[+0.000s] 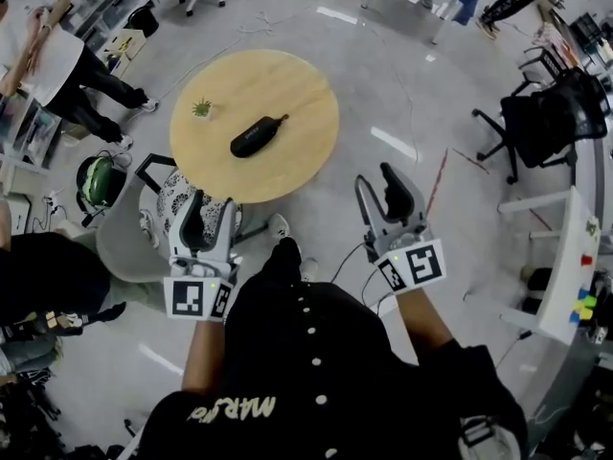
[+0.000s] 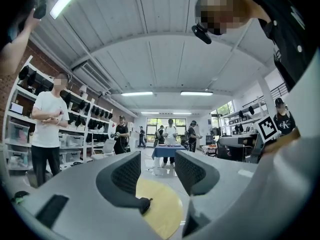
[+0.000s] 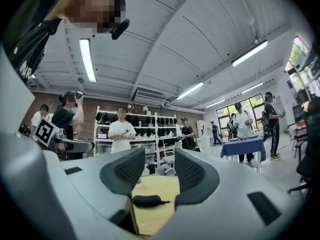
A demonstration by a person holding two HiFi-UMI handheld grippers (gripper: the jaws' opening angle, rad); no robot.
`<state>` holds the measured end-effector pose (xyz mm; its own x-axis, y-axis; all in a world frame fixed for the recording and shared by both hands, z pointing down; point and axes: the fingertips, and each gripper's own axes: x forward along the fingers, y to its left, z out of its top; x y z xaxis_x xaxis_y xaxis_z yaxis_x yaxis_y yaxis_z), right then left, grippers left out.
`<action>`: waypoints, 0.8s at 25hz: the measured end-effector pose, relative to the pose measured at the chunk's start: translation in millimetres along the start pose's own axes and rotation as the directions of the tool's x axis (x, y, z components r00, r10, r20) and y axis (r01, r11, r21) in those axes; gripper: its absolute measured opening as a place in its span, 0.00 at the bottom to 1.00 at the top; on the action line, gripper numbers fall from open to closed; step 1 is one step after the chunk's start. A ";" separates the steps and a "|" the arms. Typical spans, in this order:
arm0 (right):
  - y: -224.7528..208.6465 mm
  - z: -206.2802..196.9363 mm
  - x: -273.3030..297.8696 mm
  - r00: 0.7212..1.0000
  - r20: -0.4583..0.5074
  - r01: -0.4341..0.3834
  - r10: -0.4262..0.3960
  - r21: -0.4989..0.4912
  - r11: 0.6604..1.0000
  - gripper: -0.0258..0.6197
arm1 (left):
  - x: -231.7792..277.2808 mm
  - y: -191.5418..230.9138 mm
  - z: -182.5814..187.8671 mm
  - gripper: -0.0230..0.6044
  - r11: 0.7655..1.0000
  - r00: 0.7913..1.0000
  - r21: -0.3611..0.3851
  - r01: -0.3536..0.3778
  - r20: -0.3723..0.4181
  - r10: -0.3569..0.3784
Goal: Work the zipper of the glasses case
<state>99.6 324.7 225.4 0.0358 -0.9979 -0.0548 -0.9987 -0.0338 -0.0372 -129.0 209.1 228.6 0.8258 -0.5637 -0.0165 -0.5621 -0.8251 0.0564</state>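
A black oblong glasses case (image 1: 255,136) lies near the middle of the round wooden table (image 1: 297,151), its zipper pull cord pointing to the far right. It also shows between the jaws in the right gripper view, the case (image 3: 146,200) lying on the yellow tabletop. In the left gripper view only one end of the case (image 2: 144,204) peeks out past the left jaw. My left gripper (image 1: 209,215) hovers open off the table's near left edge. My right gripper (image 1: 383,192) is open too, off the table's near right side. Neither touches the case.
A small green potted plant (image 1: 201,109) stands at the table's left edge. A grey chair with a patterned bag (image 1: 177,204) sits by the near left of the table. Black office chairs (image 1: 536,113) stand at the right. Several people stand around the room.
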 end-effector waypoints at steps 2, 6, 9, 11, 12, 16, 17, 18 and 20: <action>-8.2 0.3 14.9 1.000 -0.001 -0.001 0.001 -0.007 1.000 0.31 | 18.7 6.8 0.7 0.35 1.000 1.000 0.001 0.009 0.006 -0.009; -25.3 6.7 47.3 1.000 0.000 -0.011 0.011 -0.017 1.000 0.30 | 53.0 20.6 7.9 0.35 1.000 1.000 0.006 0.012 0.016 -0.013; -31.5 7.6 80.6 1.000 0.002 -0.028 0.028 -0.031 0.999 0.30 | 77.5 40.3 7.3 0.35 1.000 1.000 0.000 0.013 0.016 -0.013; -35.6 6.5 102.3 0.999 -0.001 -0.034 0.034 -0.038 0.999 0.30 | 93.3 53.1 5.0 0.35 1.000 1.000 -0.006 0.014 0.014 -0.014; -38.0 6.2 112.8 0.999 -0.002 -0.036 0.036 -0.040 0.999 0.30 | 101.3 59.2 4.3 0.35 1.000 1.000 -0.008 0.014 0.013 -0.014; -49.7 8.2 154.9 0.999 0.002 -0.039 0.039 -0.045 0.998 0.30 | 136.4 84.3 5.9 0.35 1.000 1.000 -0.009 0.021 0.016 -0.020; -53.2 9.0 164.4 0.999 0.004 -0.038 0.038 -0.047 0.998 0.30 | 145.1 90.1 8.0 0.35 1.000 0.999 -0.008 0.023 0.022 -0.023; -56.8 9.8 173.7 0.999 0.006 -0.036 0.036 -0.049 0.998 0.30 | 153.4 95.9 10.5 0.35 1.000 0.999 -0.006 0.025 0.028 -0.025; -62.6 11.7 191.9 0.999 0.010 -0.031 0.031 -0.052 0.998 0.30 | 168.1 107.5 14.8 0.35 0.999 0.999 -0.004 0.033 0.036 -0.032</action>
<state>169.4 135.9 205.6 0.0048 -0.9978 -0.0655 -0.9999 -0.0059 0.0160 -51.4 25.0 217.1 0.8414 -0.5376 -0.0544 -0.5347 -0.8429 0.0602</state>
